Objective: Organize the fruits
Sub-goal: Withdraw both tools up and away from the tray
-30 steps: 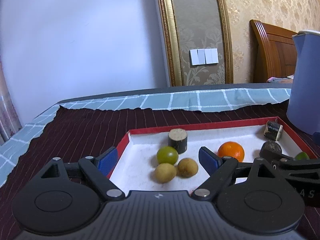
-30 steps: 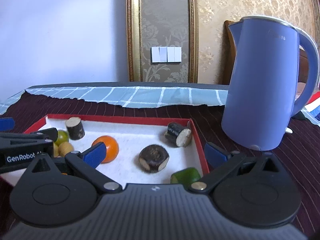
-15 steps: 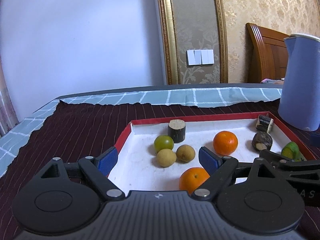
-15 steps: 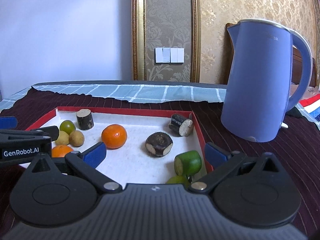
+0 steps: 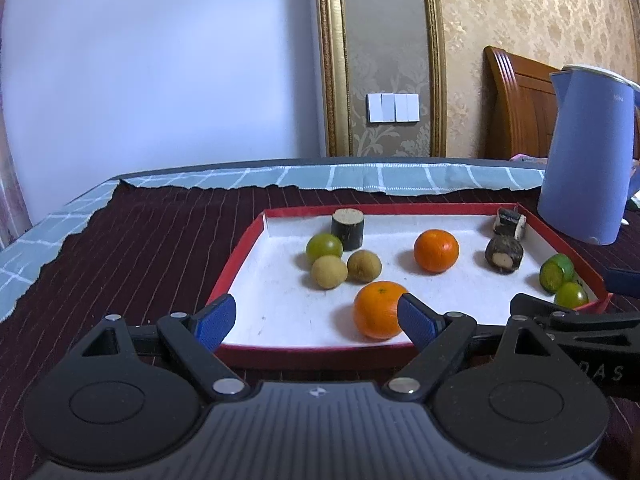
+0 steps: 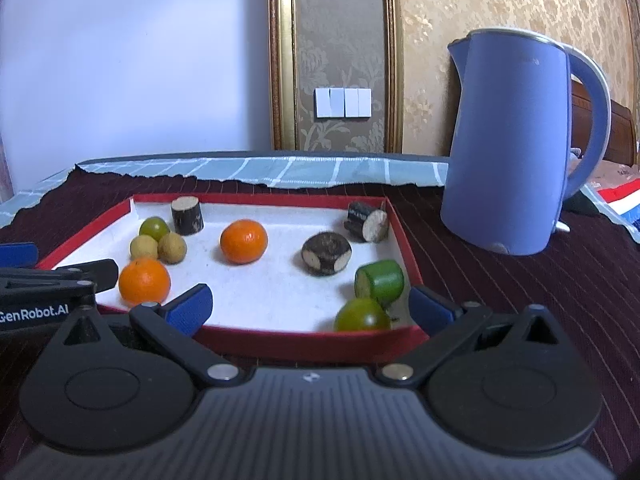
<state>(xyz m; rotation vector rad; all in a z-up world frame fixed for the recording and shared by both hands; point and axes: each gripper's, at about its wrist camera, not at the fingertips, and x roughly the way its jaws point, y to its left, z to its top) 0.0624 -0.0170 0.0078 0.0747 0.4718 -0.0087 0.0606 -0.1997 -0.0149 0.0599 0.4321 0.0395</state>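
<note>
A red-rimmed white tray (image 5: 312, 350) holds two oranges, one near (image 5: 378, 310) and one farther back (image 5: 436, 250). A green fruit (image 5: 324, 248) and two tan longans (image 5: 329, 272) cluster at its left. At the right are a green cylinder (image 6: 380, 282) and another green fruit (image 6: 362, 316). Dark wood pieces (image 6: 326, 254) lie between. My left gripper (image 5: 316, 320) is open over the tray's front left edge, with the near orange just beyond its right finger. My right gripper (image 6: 312, 307) is open at the front right edge, empty.
A tall blue kettle (image 6: 516, 148) stands on the dark striped cloth right of the tray. A checked blue cloth (image 5: 360, 178) covers the table's far edge. A wooden headboard (image 5: 516, 104) is behind the kettle. The two grippers sit side by side, close together.
Both grippers have drawn back from the tray. More of its front has come into view, including the near orange and the near green fruit. Neither gripper has changed its opening.
</note>
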